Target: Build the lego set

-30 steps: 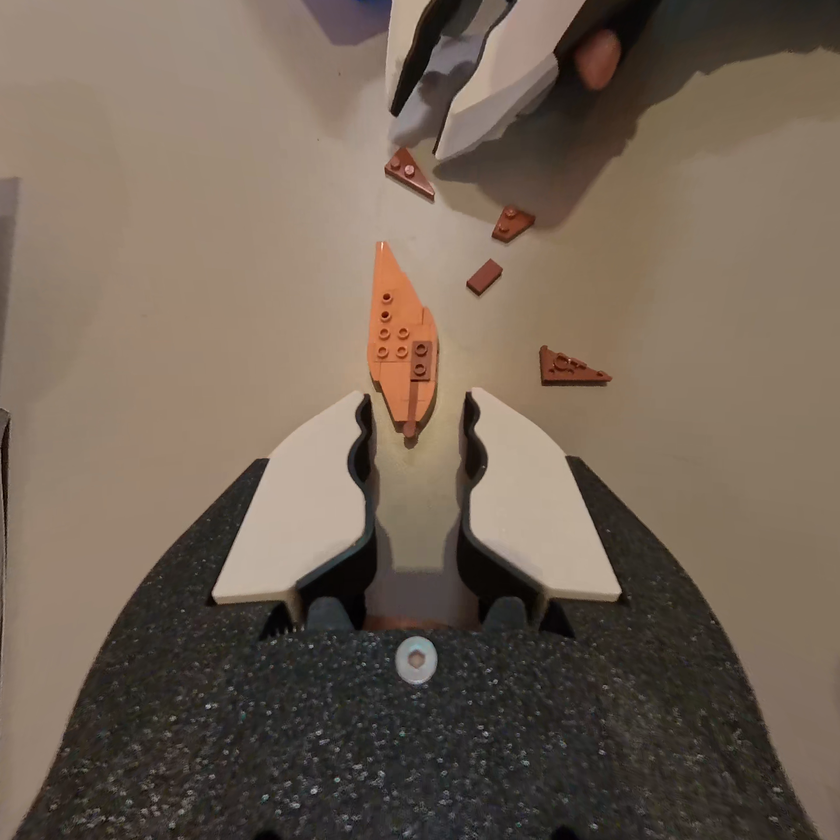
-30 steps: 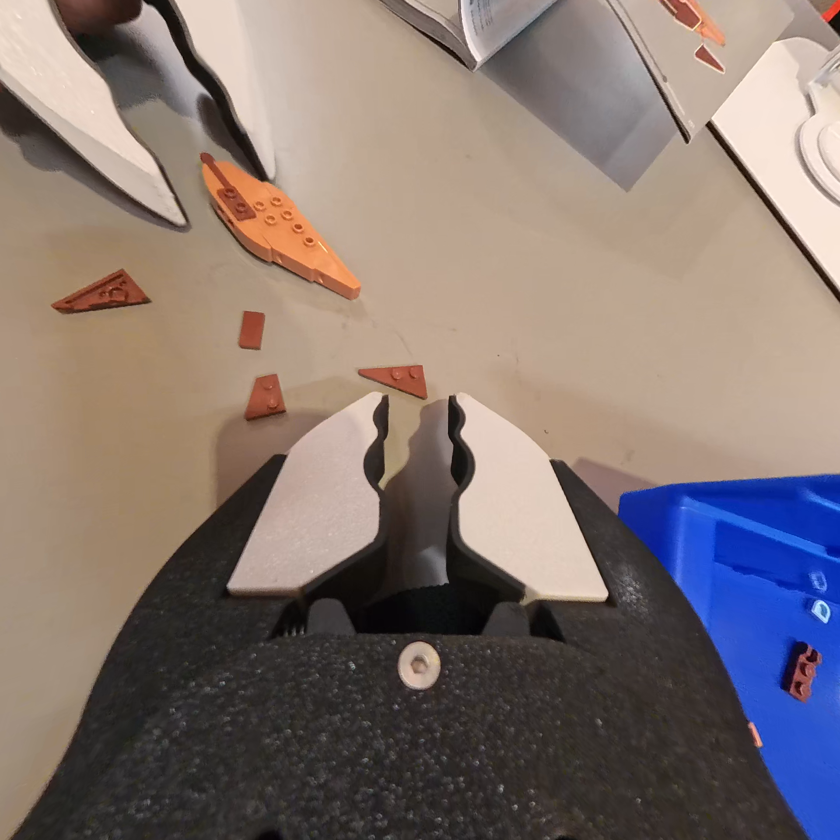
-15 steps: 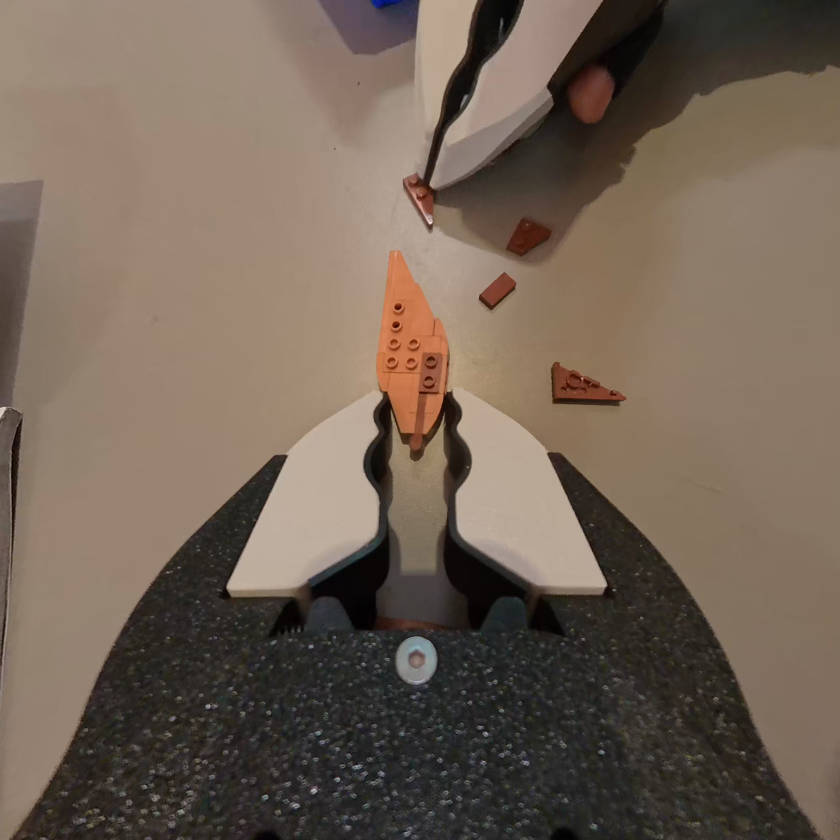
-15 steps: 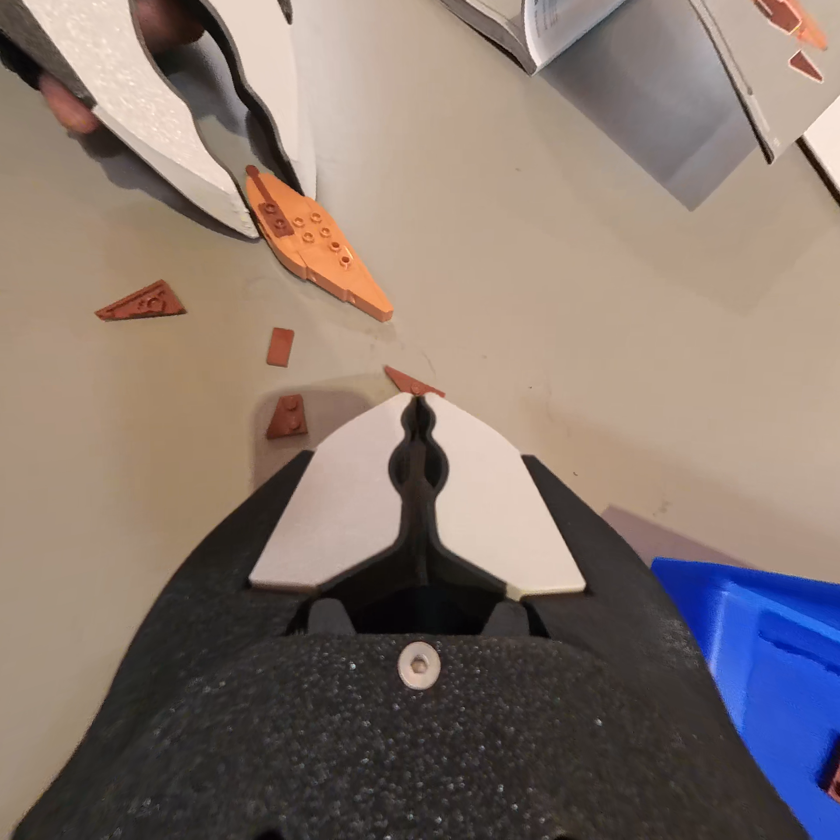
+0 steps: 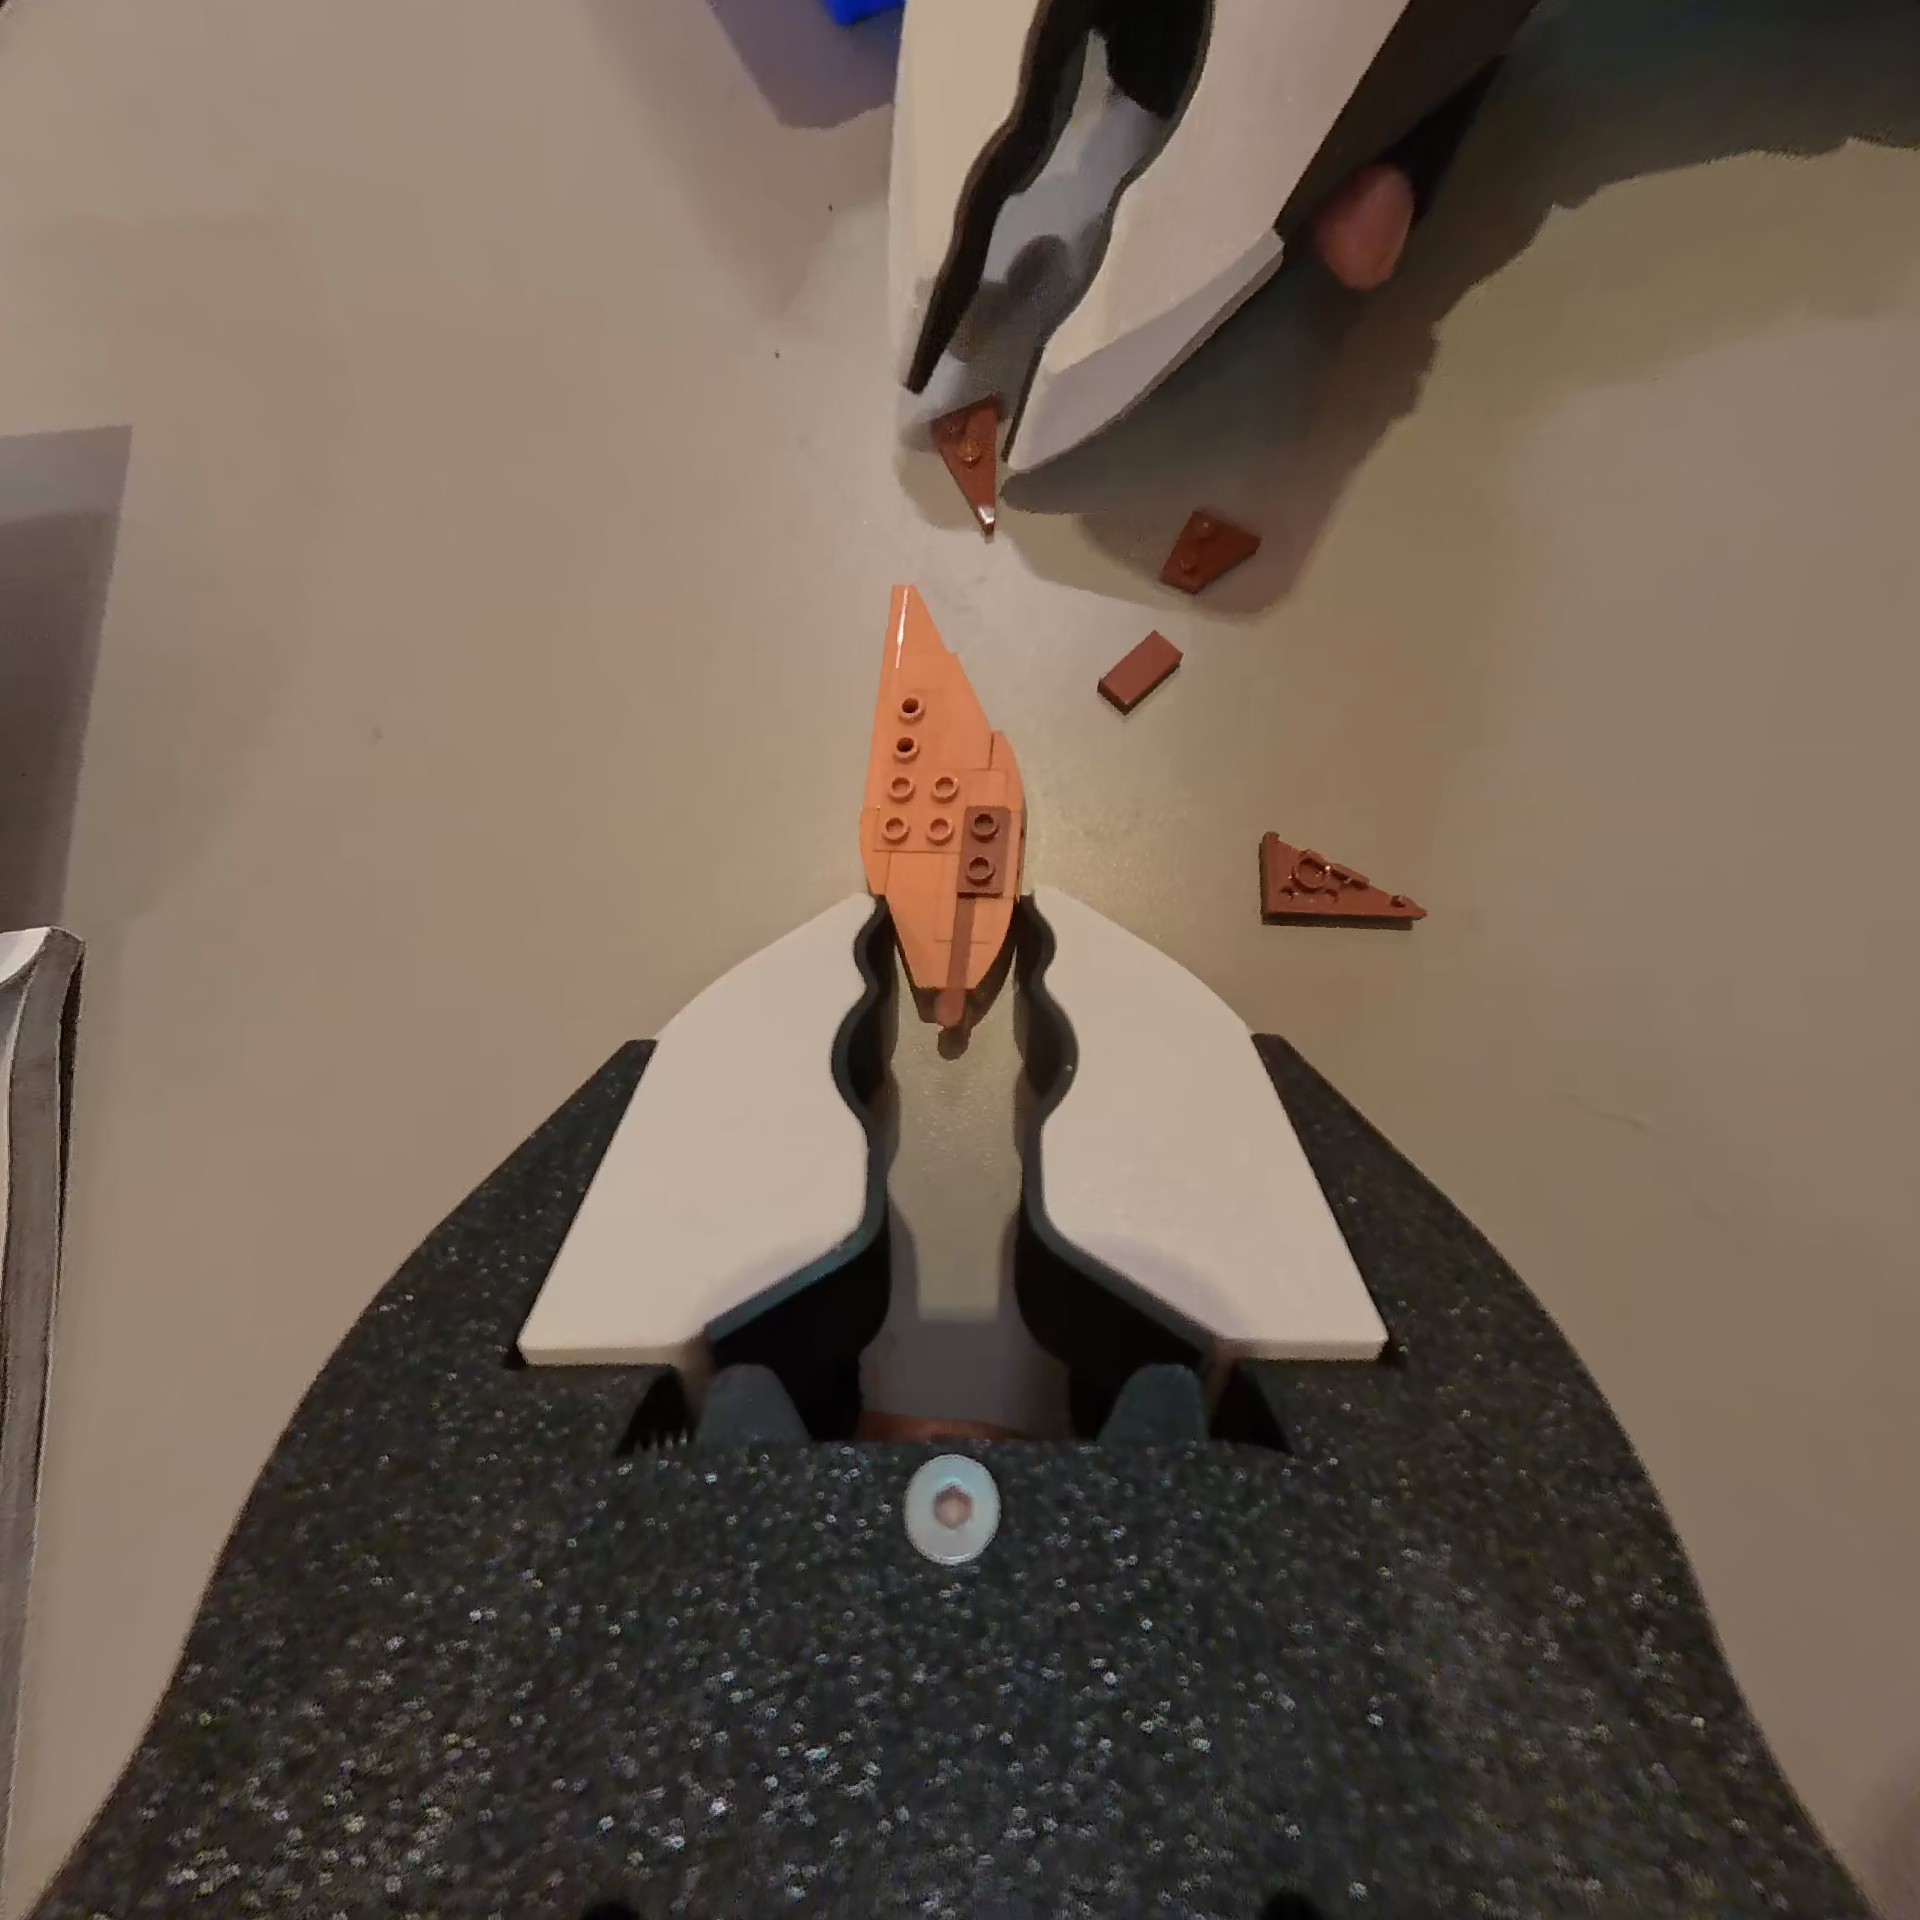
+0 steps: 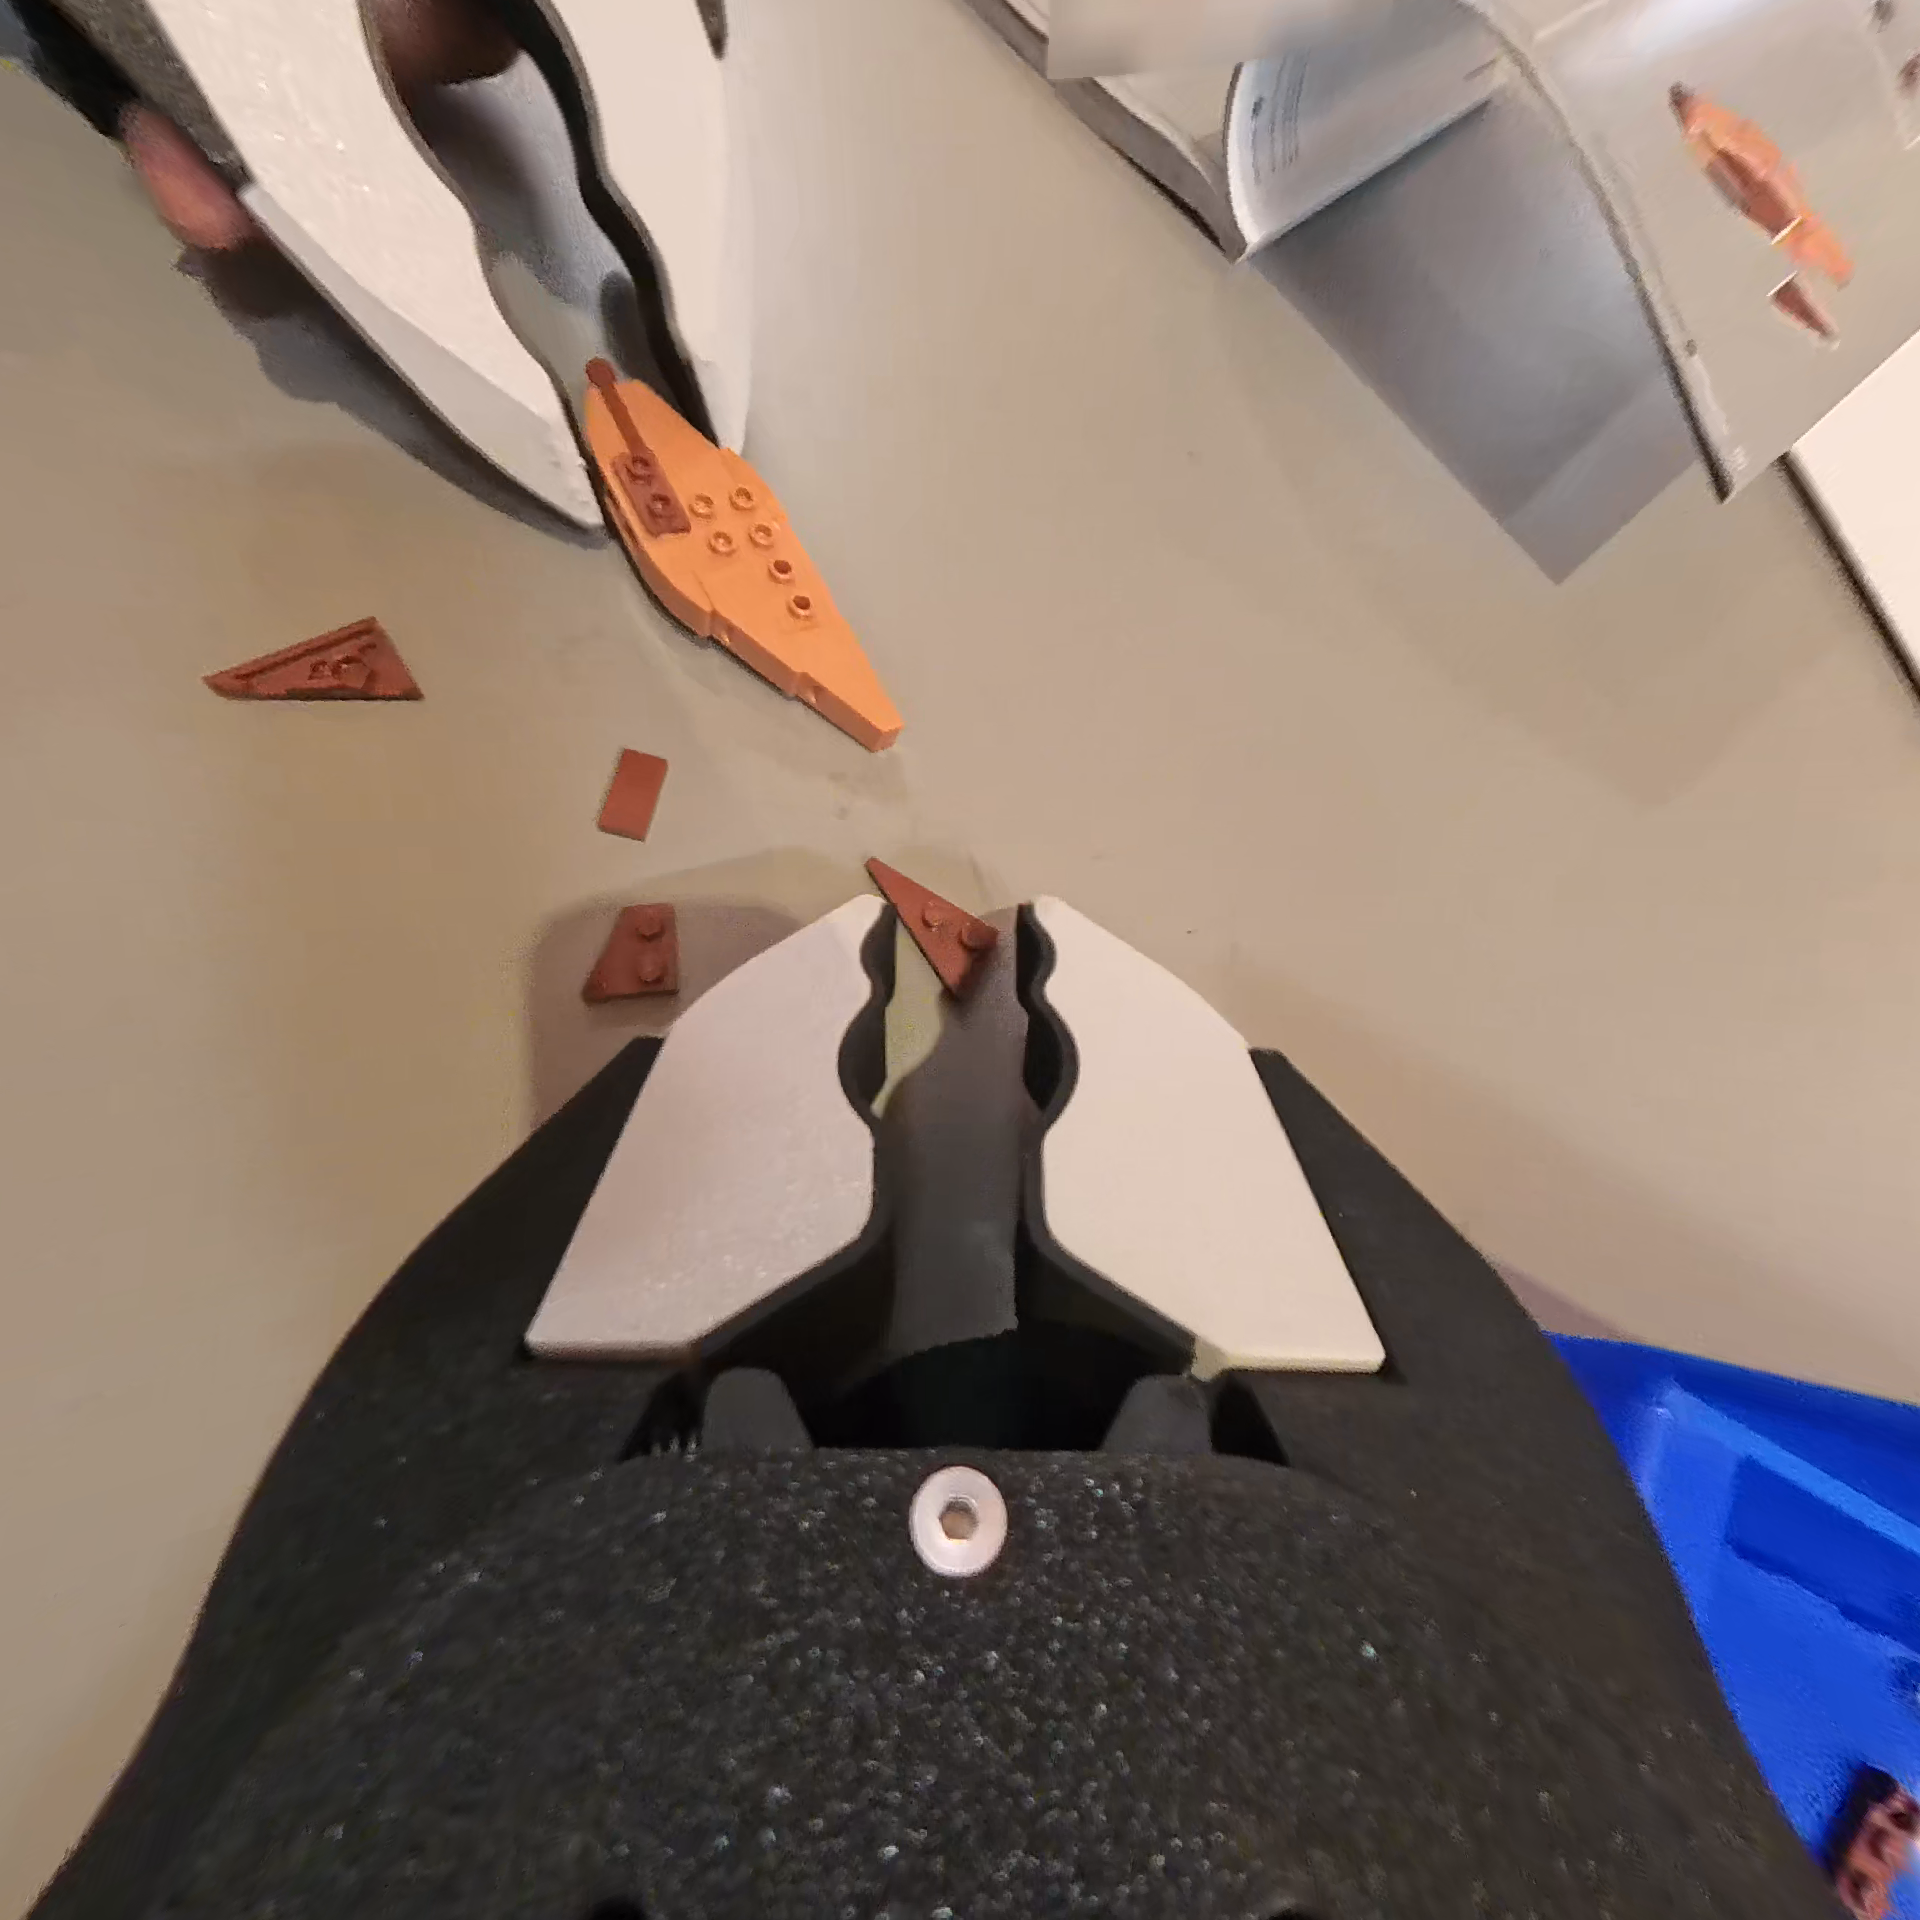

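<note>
An orange lego assembly [image 5: 935, 810] with a brown plate and bar on top lies flat on the beige table [image 5: 416, 727]. My left gripper [image 5: 954, 914] is shut on its narrow near end. It also shows in the right wrist view [image 6: 727, 561], with the left gripper [image 6: 655, 468] at its far end. My right gripper [image 6: 951, 909] has its jaws a little apart, closed against the sides of a small brown wedge plate [image 6: 940, 925], studs up. In the left wrist view the right gripper [image 5: 971, 436] holds that wedge [image 5: 971, 462] just beyond the assembly's pointed tip.
Loose brown pieces lie right of the assembly: a small wedge [image 5: 1205, 551], a flat tile [image 5: 1140, 670] and a patterned wedge [image 5: 1335, 883]. An open instruction booklet [image 6: 1455, 156] lies at the far right. A blue bin [image 6: 1766, 1507] stands by the right gripper. Spacing between my two grippers at the tips: around 10 cm. The flat tile [image 5: 1140, 670] is about 5 cm from both grippers' fingertips. It turns up in the right wrist view [image 6: 616, 781] as well.
My left gripper moved forward and closed on the assembly's end. My right gripper shut at the wedge's edge, then reopened, and now has the wedge between its tips, turned in line with the fingers.
</note>
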Motion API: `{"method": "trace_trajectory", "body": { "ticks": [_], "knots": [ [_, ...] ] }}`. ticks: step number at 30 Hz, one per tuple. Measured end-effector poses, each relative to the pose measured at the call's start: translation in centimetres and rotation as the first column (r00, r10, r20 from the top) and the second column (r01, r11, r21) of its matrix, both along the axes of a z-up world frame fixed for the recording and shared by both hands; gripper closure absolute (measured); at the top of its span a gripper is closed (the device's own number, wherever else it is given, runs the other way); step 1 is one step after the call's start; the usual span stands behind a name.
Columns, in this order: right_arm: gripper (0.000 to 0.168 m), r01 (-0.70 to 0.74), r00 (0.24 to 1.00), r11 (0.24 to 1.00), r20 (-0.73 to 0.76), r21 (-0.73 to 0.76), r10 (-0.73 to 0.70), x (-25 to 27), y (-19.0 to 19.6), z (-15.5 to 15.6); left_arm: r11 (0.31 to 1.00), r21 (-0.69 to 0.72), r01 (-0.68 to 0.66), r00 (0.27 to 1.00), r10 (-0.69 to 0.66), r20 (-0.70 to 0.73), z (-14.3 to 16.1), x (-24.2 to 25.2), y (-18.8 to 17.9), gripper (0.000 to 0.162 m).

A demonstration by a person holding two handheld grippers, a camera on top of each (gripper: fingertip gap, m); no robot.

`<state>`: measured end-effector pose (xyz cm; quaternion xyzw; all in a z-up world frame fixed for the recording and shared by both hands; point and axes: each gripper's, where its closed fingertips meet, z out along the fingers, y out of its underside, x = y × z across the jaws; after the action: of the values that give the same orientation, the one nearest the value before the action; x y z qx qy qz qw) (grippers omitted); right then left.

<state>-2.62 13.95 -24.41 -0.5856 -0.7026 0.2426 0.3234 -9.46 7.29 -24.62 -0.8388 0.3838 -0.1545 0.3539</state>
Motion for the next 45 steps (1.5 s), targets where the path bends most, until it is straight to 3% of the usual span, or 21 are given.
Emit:
{"method": "trace_trajectory", "body": {
  "ticks": [6,12,16,20,23,45],
  "knots": [
    [0.148,0.019,0.996,0.986,0.09,-0.167,-0.004,-0.2,-0.1,-0.6,1.0,-0.003,0.003,1.0,-0.003,0.004,0.0,0.1,-0.1,0.139],
    [0.16,-0.016,0.997,0.996,0.076,-0.089,0.023,-0.1,-0.5,-0.6,1.0,0.006,0.001,1.0,-0.001,0.015,0.0,0.0,0.1,0.139],
    [0.16,-0.12,0.992,0.978,-0.007,0.17,0.123,0.1,-1.4,0.3,0.999,0.033,0.011,1.0,-0.011,0.003,0.0,0.0,0.3,0.139],
    [0.16,-0.199,0.966,0.841,-0.045,0.503,0.255,-0.1,-2.2,1.2,0.998,0.062,0.03,1.0,-0.03,-0.004,0.0,0.2,0.4,0.14],
    [0.16,-0.202,0.944,0.745,-0.076,0.635,0.321,-0.5,-2.7,2.4,0.995,0.092,0.044,0.999,-0.043,-0.017,0.2,0.3,0.4,0.14],
    [0.16,-0.165,0.927,0.743,-0.156,0.648,0.342,-0.7,-3.4,3.6,0.989,0.13,0.072,0.997,-0.066,-0.049,0.3,0.6,0.4,0.14]
  ]
}}
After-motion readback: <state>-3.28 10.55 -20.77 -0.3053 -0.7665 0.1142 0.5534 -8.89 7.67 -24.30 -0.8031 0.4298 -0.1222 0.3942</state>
